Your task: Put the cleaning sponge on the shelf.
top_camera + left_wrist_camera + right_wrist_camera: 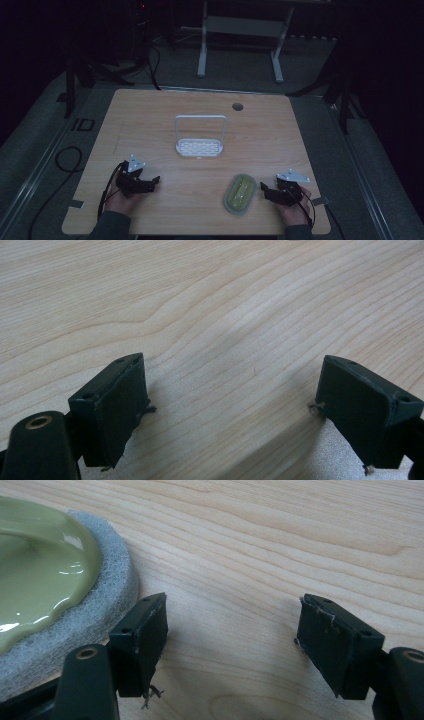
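Right claw [267, 191] wide and empty at near right of tabletop [150, 120], just right of green-topped grey sponge [240, 194]; left claw [151, 183] wide, empty, near left; white rack [199, 147] farther, mid-tabletop.

Dim, underexposed high view with black surroundings, brighter gripper views, glare on the green sponge top [35, 565] left of the right gripper [230, 630], soft shadows under its jaws
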`<state>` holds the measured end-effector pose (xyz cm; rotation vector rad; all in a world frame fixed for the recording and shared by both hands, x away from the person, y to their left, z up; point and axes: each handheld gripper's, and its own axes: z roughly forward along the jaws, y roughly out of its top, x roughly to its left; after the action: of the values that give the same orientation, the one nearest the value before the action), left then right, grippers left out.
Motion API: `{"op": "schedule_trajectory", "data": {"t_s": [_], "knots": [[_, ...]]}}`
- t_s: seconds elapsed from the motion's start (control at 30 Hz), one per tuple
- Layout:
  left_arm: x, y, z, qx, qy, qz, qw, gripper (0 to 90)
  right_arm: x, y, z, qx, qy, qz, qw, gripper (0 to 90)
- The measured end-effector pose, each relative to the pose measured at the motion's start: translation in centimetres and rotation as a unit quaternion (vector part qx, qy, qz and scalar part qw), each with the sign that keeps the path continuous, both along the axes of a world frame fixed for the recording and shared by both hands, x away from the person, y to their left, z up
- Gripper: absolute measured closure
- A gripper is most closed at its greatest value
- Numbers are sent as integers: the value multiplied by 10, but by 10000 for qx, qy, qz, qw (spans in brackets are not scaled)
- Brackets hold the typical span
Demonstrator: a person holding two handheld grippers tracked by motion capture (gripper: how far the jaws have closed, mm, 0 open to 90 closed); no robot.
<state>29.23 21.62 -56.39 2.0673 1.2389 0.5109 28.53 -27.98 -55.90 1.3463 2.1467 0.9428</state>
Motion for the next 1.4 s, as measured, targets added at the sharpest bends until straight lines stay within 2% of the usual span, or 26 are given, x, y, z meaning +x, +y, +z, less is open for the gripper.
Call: {"op": "schedule_trajectory", "data": {"t_s": [0.2, 0.33, 0.43, 0.8, 1.17, 1.4], "knots": [[0, 0, 0, 6, 1, -1, 10000, 133, -3, 0, 5, -128, 26, -202, 9997, 336], [0, 0, 0, -1, 0, 2, 10000, 133, -5, 1, 9, -181, -28, -216, 9996, 347], [0, 0, 0, 0, -1, 2, 10000, 133, -11, 6, 22, -344, -132, -209, 9991, 390], [0, 0, 0, 2, 0, 3, 10000, 133, -23, 18, 43, -196, -41, -261, 9995, 443], [0, 0, 0, 0, 0, 7, 10000, 133, -31, 45, 59, -272, -118, 79, 9995, 413], [0, 0, 0, 0, 0, 10, 10000, 133, -30, 65, 65, -130, -55, 274, 9995, 378]]}}
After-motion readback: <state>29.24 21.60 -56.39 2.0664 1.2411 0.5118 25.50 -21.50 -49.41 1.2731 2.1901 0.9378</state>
